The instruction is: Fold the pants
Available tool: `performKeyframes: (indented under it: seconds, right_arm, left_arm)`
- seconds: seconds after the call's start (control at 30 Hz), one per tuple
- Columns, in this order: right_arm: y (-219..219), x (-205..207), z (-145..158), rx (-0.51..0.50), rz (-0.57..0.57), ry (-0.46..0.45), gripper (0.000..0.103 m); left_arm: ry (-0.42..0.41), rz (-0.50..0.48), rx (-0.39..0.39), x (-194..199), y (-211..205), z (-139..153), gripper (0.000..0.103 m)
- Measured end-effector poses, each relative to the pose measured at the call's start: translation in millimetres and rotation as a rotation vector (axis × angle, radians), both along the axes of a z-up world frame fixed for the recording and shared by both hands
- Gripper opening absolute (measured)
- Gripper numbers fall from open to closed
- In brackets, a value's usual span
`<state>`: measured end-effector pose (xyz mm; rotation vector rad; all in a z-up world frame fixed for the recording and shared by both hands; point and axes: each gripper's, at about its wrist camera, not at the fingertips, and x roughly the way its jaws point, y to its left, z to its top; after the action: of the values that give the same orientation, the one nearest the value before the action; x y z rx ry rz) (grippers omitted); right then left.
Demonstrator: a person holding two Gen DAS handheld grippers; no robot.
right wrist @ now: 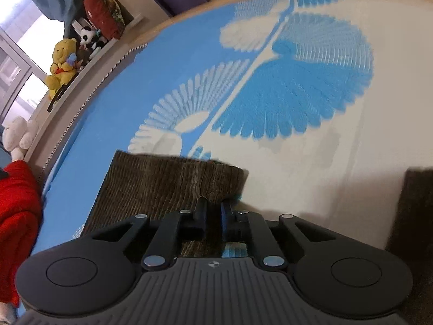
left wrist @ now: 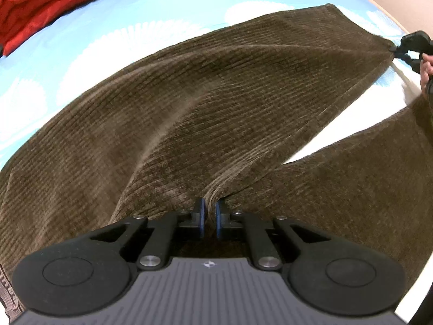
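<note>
pants (left wrist: pixel 205 103): brown corduroy, spread on bed (left wrist: pixel 162 2), one leg lifted | left claw (left wrist: pixel 209 218): clenched on crotch fold | right claw (right wrist: pixel 213 208): clenched on hem | risk: thin pinch slipping under tension, leg dropping skewed, crooked fold

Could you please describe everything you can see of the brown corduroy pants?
The brown corduroy pants are of a thick, ribbed, olive-brown fabric. They lie spread on the blue and white patterned bed sheet, with the two legs parted so a wedge of sheet shows between them. The left gripper pinches a gathered ridge of cloth near where the legs meet. The right gripper pinches the hem end of one leg, and the cloth between them looks pulled taut. A patterned band shows at the lower left edge of the left wrist view.
</note>
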<state>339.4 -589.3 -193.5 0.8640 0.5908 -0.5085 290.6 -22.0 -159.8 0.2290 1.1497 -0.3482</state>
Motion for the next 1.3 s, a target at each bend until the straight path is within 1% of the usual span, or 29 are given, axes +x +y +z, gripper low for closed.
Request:
performKeyframes:
  seconds: [0.07, 0.13, 0.17, 0.2, 0.23, 0.27, 0.3, 0.33, 0.37, 0.4, 0.43, 0.47, 0.53, 0.6, 0.7, 0.8, 0.87, 0.93, 1.0, 1.03, 1.07, 1.1, 1.13, 1.17, 1.2, 1.23, 1.3]
  right_arm:
    - [-6, -12, 11, -0.025, -0.067, 0.004, 0.008]
    - [-10, -29, 16, -0.085, -0.156, 0.068, 0.008]
    - [-12, -39, 14, -0.105, -0.205, 0.119, 0.008]
    - [-17, -50, 9, -0.09, -0.254, 0.164, 0.008]
    - [-23, -57, 3, -0.049, -0.269, 0.187, 0.009]
    - [-29, -65, -1, -0.015, -0.271, 0.194, 0.01]
    - [-36, -72, -1, 0.018, -0.261, 0.181, 0.012]
    - [-41, -76, 1, 0.038, -0.244, 0.169, 0.017]
    - [-43, -81, 7, 0.04, -0.229, 0.15, 0.022]
    - [-45, -88, 16, 0.022, -0.215, 0.133, 0.025]
    - [-45, -97, 26, 0.002, -0.201, 0.104, 0.031]
    - [-45, -107, 38, -0.016, -0.184, 0.069, 0.037]
    - [-47, -130, 58, -0.042, -0.14, 0.021, 0.042]
    - [-51, -158, 73, -0.065, -0.109, 0.01, 0.042]
    - [-62, -201, 78, -0.039, -0.112, 0.037, 0.043]
    - [-73, -245, 68, 0.018, -0.151, 0.103, 0.043]
    - [-77, -271, 57, 0.053, -0.167, 0.144, 0.044]
    - [-76, -287, 44, 0.085, -0.146, 0.176, 0.044]
    - [-73, -296, 33, 0.103, -0.111, 0.224, 0.045]
    - [-70, -302, 30, 0.102, -0.1, 0.221, 0.044]
    - [-67, -306, 26, 0.09, -0.09, 0.219, 0.045]
    - [-65, -307, 23, 0.085, -0.081, 0.24, 0.046]
    - [-64, -307, 19, 0.094, -0.071, 0.257, 0.046]
    - [-64, -308, 17, 0.104, -0.06, 0.251, 0.046]
    - [-65, -306, 17, 0.098, -0.047, 0.242, 0.046]
    - [-67, -304, 16, 0.085, -0.046, 0.254, 0.046]
    - [-71, -301, 13, 0.111, -0.071, 0.275, 0.046]
  left_arm:
    - [0.004, -0.035, -0.038, -2, -1, 4, 0.007]
    - [0.01, -0.091, -0.069, -7, -6, 9, 0.008]
    - [0.01, -0.127, -0.067, -11, -11, 10, 0.009]
    - [0.007, -0.15, -0.05, -15, -14, 10, 0.01]
    - [0.001, -0.17, -0.023, -18, -17, 10, 0.013]
    - [-0.001, -0.178, -0.012, -21, -18, 11, 0.015]
    - [0.002, -0.178, -0.015, -23, -17, 13, 0.017]
    - [0.005, -0.176, -0.034, -25, -15, 18, 0.021]
    - [0.004, -0.179, -0.066, -28, -11, 25, 0.027]
    - [-0.002, -0.186, -0.093, -33, -6, 32, 0.031]
    - [-0.014, -0.193, -0.113, -37, -2, 40, 0.039]
    - [-0.035, -0.197, -0.129, -43, 4, 50, 0.04]
    - [-0.068, -0.183, -0.153, -52, 15, 66, 0.04]
    - [-0.09, -0.138, -0.198, -61, 32, 85, 0.04]
    - [-0.127, -0.064, -0.233, -77, 59, 117, 0.04]
    - [-0.153, 0.006, -0.251, -101, 91, 145, 0.04]
    - [-0.165, 0.036, -0.25, -120, 113, 157, 0.04]
    - [-0.17, 0.076, -0.248, -141, 140, 162, 0.04]
    - [-0.166, 0.132, -0.238, -159, 166, 158, 0.04]
    - [-0.153, 0.176, -0.236, -166, 181, 152, 0.04]
    - [-0.136, 0.237, -0.24, -173, 196, 142, 0.04]
    - [-0.121, 0.29, -0.247, -177, 212, 133, 0.04]
    - [-0.095, 0.352, -0.257, -181, 227, 121, 0.04]
    - [-0.057, 0.409, -0.262, -184, 238, 108, 0.04]
    - [-0.015, 0.454, -0.248, -185, 247, 98, 0.04]
    - [-0.001, 0.478, -0.223, -184, 253, 92, 0.04]
    - [-0.001, 0.496, -0.166, -183, 262, 85, 0.04]
